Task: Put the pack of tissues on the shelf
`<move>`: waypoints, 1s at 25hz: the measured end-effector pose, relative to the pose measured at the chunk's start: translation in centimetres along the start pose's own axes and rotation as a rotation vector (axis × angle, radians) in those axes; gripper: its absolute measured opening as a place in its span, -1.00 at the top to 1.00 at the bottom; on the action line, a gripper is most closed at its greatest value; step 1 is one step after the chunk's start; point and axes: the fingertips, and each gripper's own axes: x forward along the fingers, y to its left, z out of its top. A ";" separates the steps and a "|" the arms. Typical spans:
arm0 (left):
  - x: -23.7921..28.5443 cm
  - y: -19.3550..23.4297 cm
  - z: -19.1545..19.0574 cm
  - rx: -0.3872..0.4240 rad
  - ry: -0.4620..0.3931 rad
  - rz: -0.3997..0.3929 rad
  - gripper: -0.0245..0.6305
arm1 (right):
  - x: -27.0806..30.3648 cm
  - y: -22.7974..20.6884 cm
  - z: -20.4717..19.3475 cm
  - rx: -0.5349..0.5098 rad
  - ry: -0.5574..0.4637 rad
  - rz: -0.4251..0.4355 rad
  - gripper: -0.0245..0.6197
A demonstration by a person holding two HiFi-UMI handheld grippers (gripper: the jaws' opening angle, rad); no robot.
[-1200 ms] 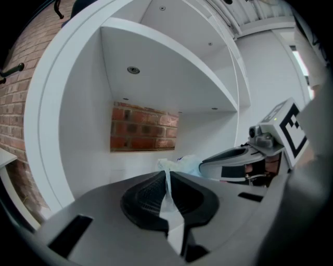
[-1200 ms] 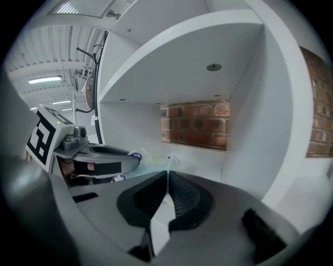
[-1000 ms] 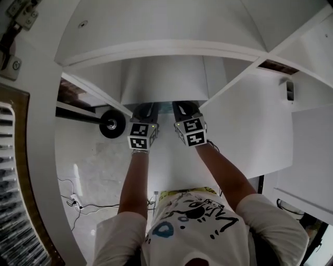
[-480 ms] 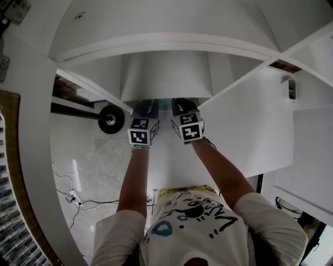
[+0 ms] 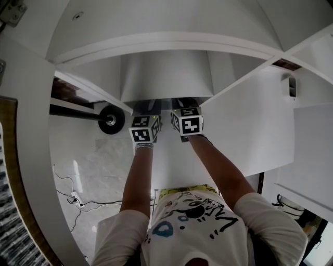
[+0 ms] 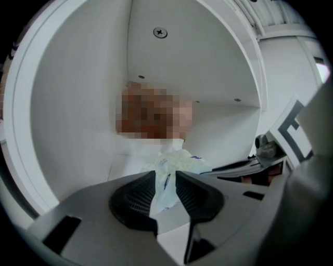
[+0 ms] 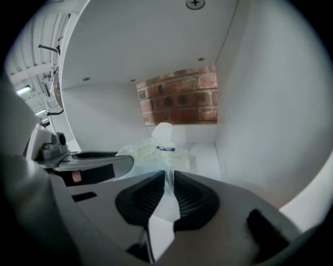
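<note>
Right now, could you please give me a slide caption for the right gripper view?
Right gripper pinches the wrapper of the pack of tissues inside the white shelf compartment.

Shelf of smooth, matt white board, with small metal screws. Rough red brick at the far back. Pack wrapped in thin, crinkled, see-through plastic film. Right claw: matt grey plastic with black ribbed pads. Floor pale, marbled, slightly glossy.
</note>
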 end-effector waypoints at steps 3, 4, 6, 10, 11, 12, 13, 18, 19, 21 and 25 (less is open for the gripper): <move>-0.1 0.2 0.0 0.018 0.000 0.030 0.43 | -0.1 0.3 -0.2 0.012 0.011 0.006 0.61; -0.1 0.2 0.1 0.029 -0.006 0.039 0.37 | -0.2 0.5 -0.3 0.016 0.021 0.012 0.57; -0.5 0.1 0.5 0.056 -0.031 0.052 0.27 | -0.6 0.6 -0.3 0.018 0.029 0.013 0.54; -1.4 -0.3 1.1 0.085 -0.054 0.066 0.20 | -1.8 0.4 0.1 0.000 0.012 -0.025 0.52; -1.6 -0.4 1.2 0.085 -0.057 0.065 0.20 | -2.3 0.3 0.3 -0.001 0.012 -0.037 0.51; -1.9 -0.6 1.4 0.084 -0.061 0.063 0.20 | -2.8 0.2 0.6 -0.001 0.011 -0.045 0.51; -2.1 -0.8 1.6 0.084 -0.066 0.060 0.20 | -3.2 0.1 0.7 -0.001 0.007 -0.046 0.50; -3.8 -2.3 2.3 0.104 -0.088 0.028 0.20 | -4.8 0.9 0.4 0.009 -0.007 0.021 0.51; -4.2 -2.6 2.2 0.110 -0.088 0.024 0.20 | -5.3 1.3 0.2 0.006 -0.005 0.038 0.51; -5.1 -3.1 2.1 0.114 -0.088 0.017 0.20 | -6.5 2.0 0.2 -0.011 -0.015 0.072 0.51; -7.3 -5.1 2.2 0.116 -0.111 -0.011 0.24 | -9.1 3.4 0.6 -0.050 -0.059 0.136 0.51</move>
